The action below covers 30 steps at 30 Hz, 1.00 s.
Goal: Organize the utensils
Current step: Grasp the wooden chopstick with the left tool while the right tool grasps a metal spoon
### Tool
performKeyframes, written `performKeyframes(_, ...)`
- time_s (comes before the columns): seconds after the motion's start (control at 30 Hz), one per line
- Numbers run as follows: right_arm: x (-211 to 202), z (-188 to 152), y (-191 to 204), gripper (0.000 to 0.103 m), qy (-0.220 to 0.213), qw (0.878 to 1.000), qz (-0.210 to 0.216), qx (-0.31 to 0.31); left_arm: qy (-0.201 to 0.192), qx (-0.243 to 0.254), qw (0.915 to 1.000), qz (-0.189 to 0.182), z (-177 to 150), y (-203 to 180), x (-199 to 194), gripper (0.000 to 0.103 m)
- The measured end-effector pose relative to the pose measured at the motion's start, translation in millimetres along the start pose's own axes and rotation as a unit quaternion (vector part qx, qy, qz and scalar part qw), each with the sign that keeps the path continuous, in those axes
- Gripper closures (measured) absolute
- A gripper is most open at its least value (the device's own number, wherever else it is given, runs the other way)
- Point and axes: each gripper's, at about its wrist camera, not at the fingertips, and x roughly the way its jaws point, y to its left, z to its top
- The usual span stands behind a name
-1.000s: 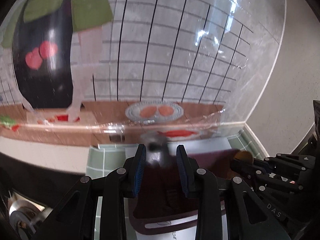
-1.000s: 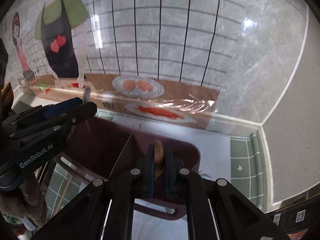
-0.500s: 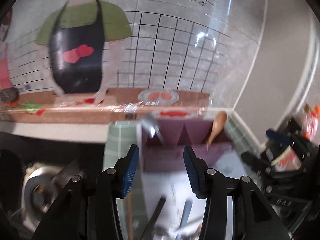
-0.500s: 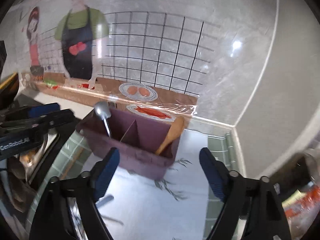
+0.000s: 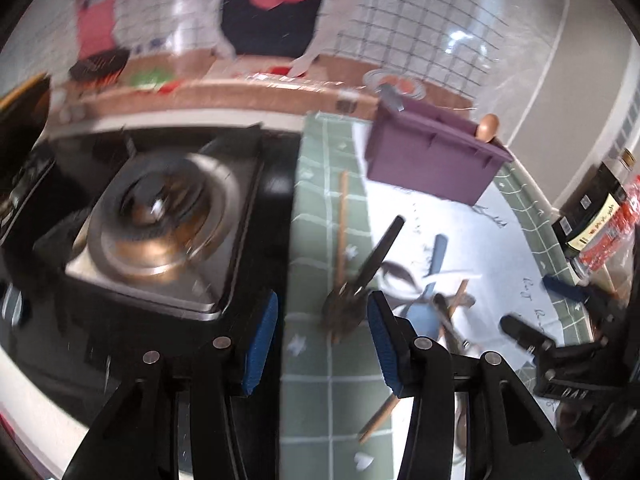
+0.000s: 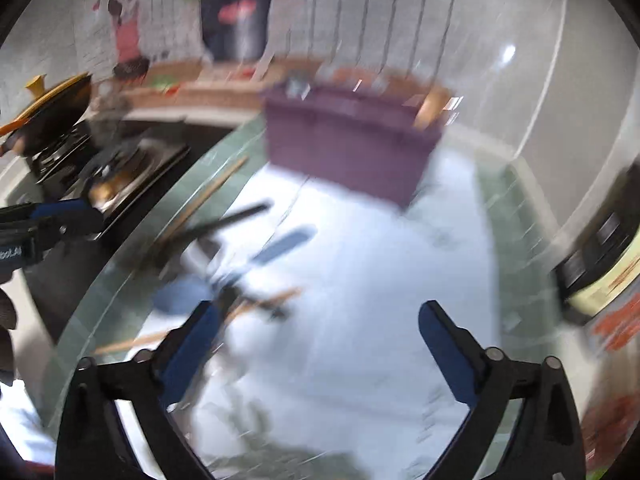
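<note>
Green-tiled counter now fills both views, the purple organizer (image 5: pixel 432 160) standing farther back, a metal ladle (image 5: pixel 390 98) and wooden spoon (image 5: pixel 488 127) newly in it. Left gripper (image 5: pixel 322 334) and right gripper (image 6: pixel 316 344) gape empty over loose utensils (image 5: pixel 400 280) before it.

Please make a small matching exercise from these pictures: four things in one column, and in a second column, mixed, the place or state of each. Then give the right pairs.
Things:
1. wooden spoon
2. blue spatula
3. burner
4. left tool

Places or states:
A. lying on the mat among loose utensils
B. open, nothing between its fingers
C. standing in the purple caddy
D. set in the black stove, left of the green tiles

Pairs: 1-C, 2-A, 3-D, 4-B
</note>
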Motion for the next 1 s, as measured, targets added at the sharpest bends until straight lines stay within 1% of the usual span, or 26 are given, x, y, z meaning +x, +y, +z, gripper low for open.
performKeyframes(0.03,3.4,-3.6,6.1,0.03,0.009,1.0,0.012,-0.005,0.0,-0.002,1.0,0.002,-1.4,2.9,-1.4,0.055)
performKeyframes(0.07,7.0,-7.9,12.4,0.035,0.018,0.999,0.025,-0.011,0.0,-0.002,1.0,0.002,-3.0,5.8,-3.6,0.055)
performKeyframes(0.1,9.5,-11.2,17.2,0.044,0.026,0.999,0.037,-0.012,0.001,-0.002,1.0,0.0,-3.3,7.4,-4.3,0.055)
performKeyframes(0.13,12.4,-14.4,20.6,0.048,0.034,0.998,0.05,-0.012,0.002,-0.003,1.0,-0.003,-3.8,9.7,-5.4,0.055)
performKeyframes(0.2,17.1,-20.8,25.6,0.055,0.042,0.998,0.055,-0.011,0.005,-0.008,0.9999,-0.009,-4.0,14.0,-5.2,0.055)
performKeyframes(0.27,26.5,-23.6,25.5,0.06,0.053,0.997,0.054,-0.007,0.007,-0.009,0.9999,-0.013,-2.3,15.2,-4.0,0.055)
performKeyframes(0.3,25.8,-23.8,24.1,0.061,0.048,0.997,0.06,0.0,0.009,-0.007,0.9998,-0.014,-2.3,14.4,-3.2,0.055)
performKeyframes(0.33,25.9,-23.3,24.3,0.067,0.047,0.997,0.059,0.001,0.011,-0.004,0.9998,-0.016,-1.8,12.8,-1.9,0.055)
performKeyframes(0.37,26.5,-22.3,24.5,0.07,0.047,0.997,0.058,-0.003,0.013,-0.001,0.9998,-0.017,-1.7,11.0,-0.9,0.055)
performKeyframes(0.4,27.0,-20.9,24.9,0.078,0.048,0.997,0.057,-0.007,0.015,0.001,0.9997,-0.02,-1.6,9.1,0.4,0.055)
performKeyframes(0.43,26.1,-20.0,25.8,0.084,0.05,0.997,0.053,-0.014,0.019,0.003,0.9995,-0.023,-1.4,6.9,2.0,0.055)
performKeyframes(0.5,21.3,-18.5,25.5,0.084,0.047,0.998,0.035,-0.024,0.021,0.007,0.9994,-0.026,-0.4,3.5,4.4,0.055)
performKeyframes(0.57,10.1,-14.7,17.0,0.084,0.033,0.999,0.02,-0.022,0.026,0.009,0.9992,-0.028,0.2,-0.7,8.4,0.055)
performKeyframes(0.8,-37.4,8.0,-29.9,0.084,-0.024,0.999,-0.02,0.019,0.058,0.035,0.9974,-0.025,-2.9,-19.4,29.3,0.055)
performKeyframes(0.87,-48.5,14.9,-40.8,0.084,-0.042,0.998,-0.033,0.03,0.062,0.04,0.9969,-0.027,-2.9,-24.0,31.6,0.055)
performKeyframes(1.0,-60.8,24.3,-60.3,0.084,-0.058,0.996,-0.039,0.051,0.063,0.046,0.9964,-0.034,-0.6,-30.5,34.6,0.055)
